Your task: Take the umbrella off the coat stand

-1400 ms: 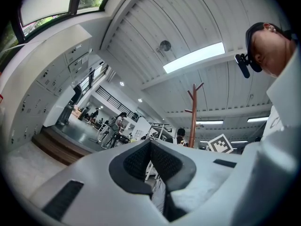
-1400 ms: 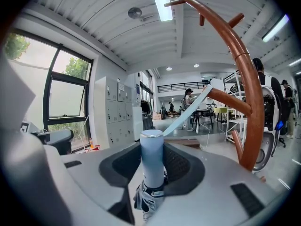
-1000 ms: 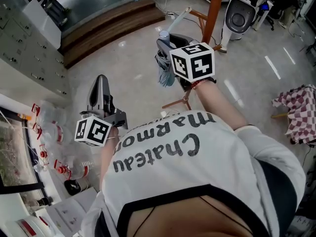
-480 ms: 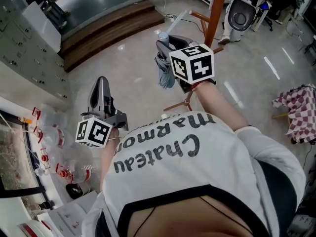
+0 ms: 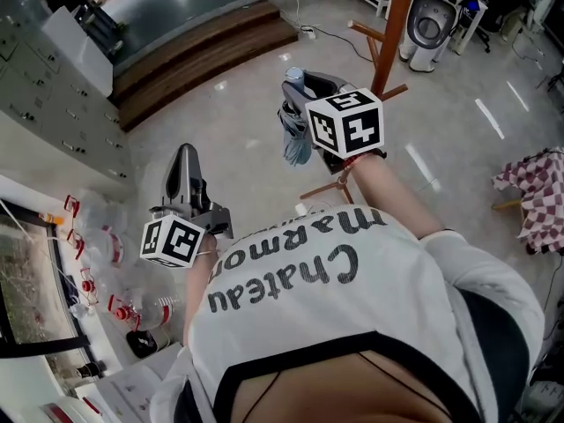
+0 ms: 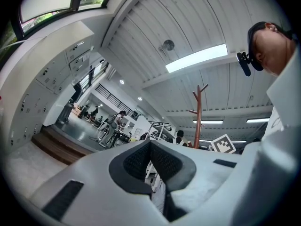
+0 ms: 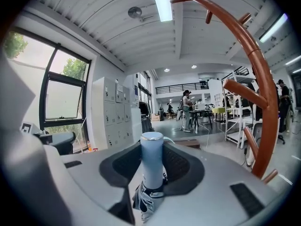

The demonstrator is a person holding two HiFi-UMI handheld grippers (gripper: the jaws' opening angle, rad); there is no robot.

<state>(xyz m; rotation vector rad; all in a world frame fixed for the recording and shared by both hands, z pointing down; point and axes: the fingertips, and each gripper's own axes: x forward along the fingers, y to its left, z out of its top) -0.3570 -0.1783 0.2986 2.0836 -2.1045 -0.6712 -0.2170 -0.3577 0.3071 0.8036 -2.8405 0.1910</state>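
Note:
My right gripper (image 5: 300, 88) is shut on the folded blue-grey umbrella (image 5: 296, 136). It grips just below the pale blue handle (image 7: 152, 149), which stands upright between the jaws of that gripper (image 7: 151, 172). The brown wooden coat stand (image 5: 394, 23) rises just right of the umbrella, its pegs bare, and the umbrella is apart from it. The stand (image 7: 264, 102) curves along the right of the right gripper view. My left gripper (image 5: 183, 155) is held lower left, shut and holding nothing. In the left gripper view (image 6: 151, 149) the stand (image 6: 197, 119) shows far off.
A dark wooden step (image 5: 198, 42) lies ahead on the floor. Grey lockers (image 5: 48, 86) line the left. Water bottles (image 5: 119, 307) stand at lower left. A white appliance (image 5: 432, 23) is behind the stand, and a checked cloth (image 5: 539, 196) is at the right edge. People stand far off.
The right gripper has drawn the umbrella a little away from the stand. The pale strap that ran from the handle toward a peg no longer shows there. The left gripper shifted along with it.

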